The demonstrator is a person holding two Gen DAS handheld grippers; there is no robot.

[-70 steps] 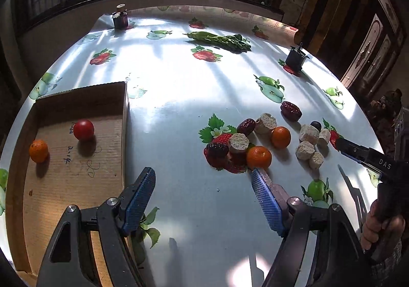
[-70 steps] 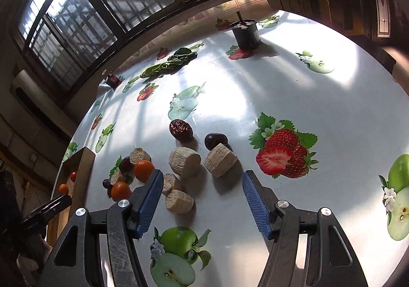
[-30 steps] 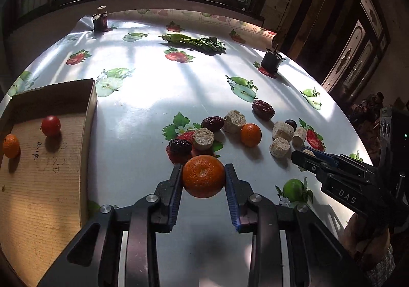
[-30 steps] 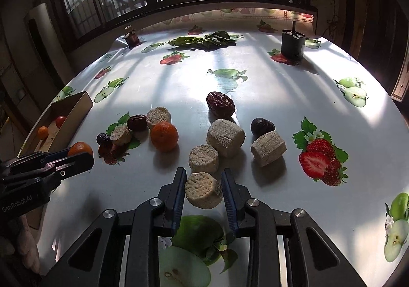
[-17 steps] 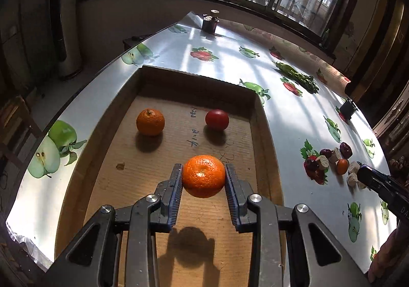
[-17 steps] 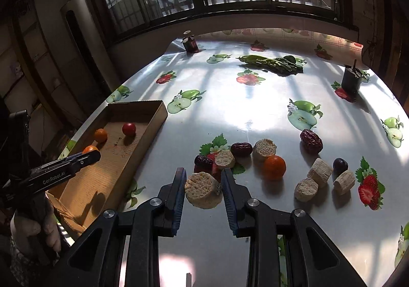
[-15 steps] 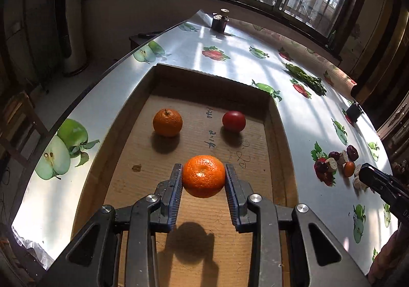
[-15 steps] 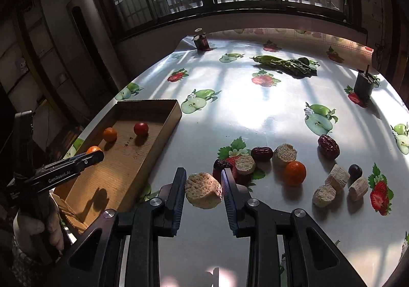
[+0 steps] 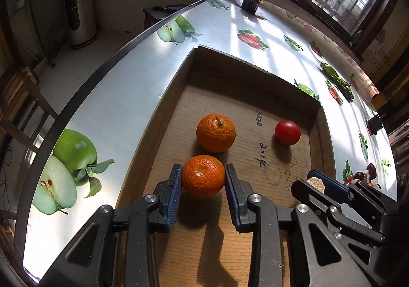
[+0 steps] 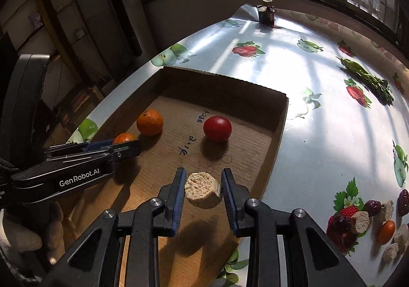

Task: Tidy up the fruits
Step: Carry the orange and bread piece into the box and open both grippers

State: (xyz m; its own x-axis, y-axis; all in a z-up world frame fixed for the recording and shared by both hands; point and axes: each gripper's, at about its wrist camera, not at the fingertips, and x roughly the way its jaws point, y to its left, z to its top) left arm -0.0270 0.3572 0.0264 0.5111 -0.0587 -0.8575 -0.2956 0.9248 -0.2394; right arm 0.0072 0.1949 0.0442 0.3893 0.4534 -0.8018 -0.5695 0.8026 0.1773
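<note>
My left gripper (image 9: 203, 179) is shut on an orange mandarin (image 9: 203, 175), held over the floor of the cardboard box (image 9: 255, 75). Just beyond it a second mandarin (image 9: 216, 133) lies in the box, and a red tomato (image 9: 287, 132) lies further right. My right gripper (image 10: 203, 188) is shut on a beige round chunk (image 10: 203, 193) over the near right part of the same box (image 10: 225, 80). In the right wrist view the left gripper (image 10: 127, 145) comes in from the left with its mandarin (image 10: 124, 138), next to the resting mandarin (image 10: 150, 122) and the tomato (image 10: 217, 128).
The table edge (image 9: 84, 87) runs close along the box's left side, with floor and a wooden chair beyond. Several dates, beige chunks and one mandarin (image 10: 386, 232) lie at the far right. A dark jar (image 10: 265, 14) and green vegetables (image 10: 368, 80) sit near the window side.
Both grippers have swung left from the pile of pieces to above the box, each keeping its grip. The left one has come close to the resting mandarin; the right one now hangs over the box floor.
</note>
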